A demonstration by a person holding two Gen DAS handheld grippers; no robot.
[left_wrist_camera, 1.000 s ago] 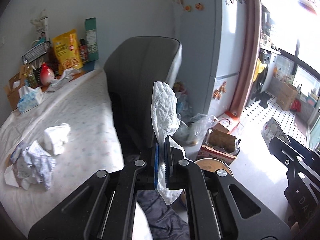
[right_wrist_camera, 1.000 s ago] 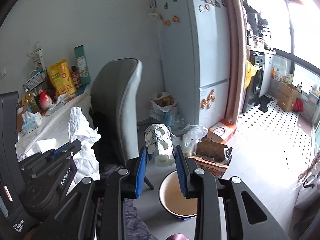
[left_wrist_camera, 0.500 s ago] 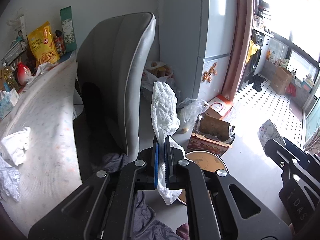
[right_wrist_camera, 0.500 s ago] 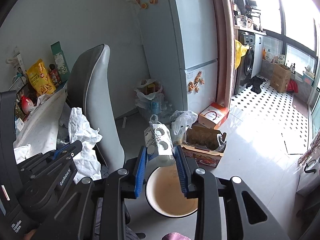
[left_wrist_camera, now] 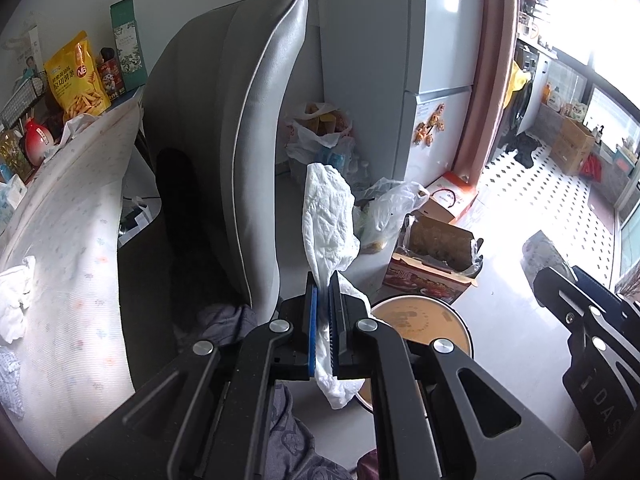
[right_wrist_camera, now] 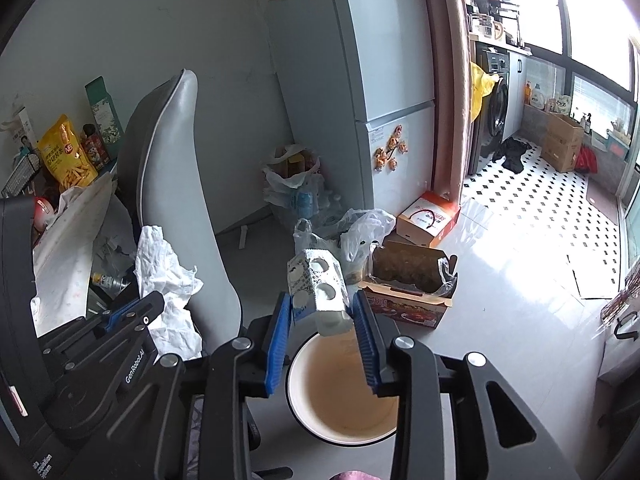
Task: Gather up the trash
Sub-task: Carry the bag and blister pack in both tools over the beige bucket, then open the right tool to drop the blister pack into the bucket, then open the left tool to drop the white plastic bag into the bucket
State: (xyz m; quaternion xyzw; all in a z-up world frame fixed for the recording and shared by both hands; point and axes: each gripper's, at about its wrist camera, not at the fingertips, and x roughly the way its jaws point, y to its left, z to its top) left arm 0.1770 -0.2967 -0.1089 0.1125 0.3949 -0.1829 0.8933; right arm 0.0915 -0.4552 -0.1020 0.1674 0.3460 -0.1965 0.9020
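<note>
My left gripper (left_wrist_camera: 324,292) is shut on a crumpled white tissue (left_wrist_camera: 328,216) that sticks up above the blue pads and hangs below them. It hovers beside a round white-rimmed bin (left_wrist_camera: 420,320) on the floor. My right gripper (right_wrist_camera: 320,312) hangs over the same bin (right_wrist_camera: 344,396), its jaws opening. A small white and blue carton (right_wrist_camera: 320,284) with round holes sits tilted between the pads, and a thin gap shows at the right pad. The right wrist view has the left gripper (right_wrist_camera: 132,312) and its tissue (right_wrist_camera: 164,272) at the left.
A grey chair back (left_wrist_camera: 232,140) stands close on the left of the bin. Beyond it is a cloth-covered table (left_wrist_camera: 72,240) with more crumpled tissue (left_wrist_camera: 16,296) and snack packs. A cardboard box (right_wrist_camera: 408,280), plastic bags and a fridge (right_wrist_camera: 392,80) stand behind the bin.
Both grippers came down and forward toward the bin, which now looks larger and nearer. The right pads have spread wider around the carton. The left keeps its grip on the tissue.
</note>
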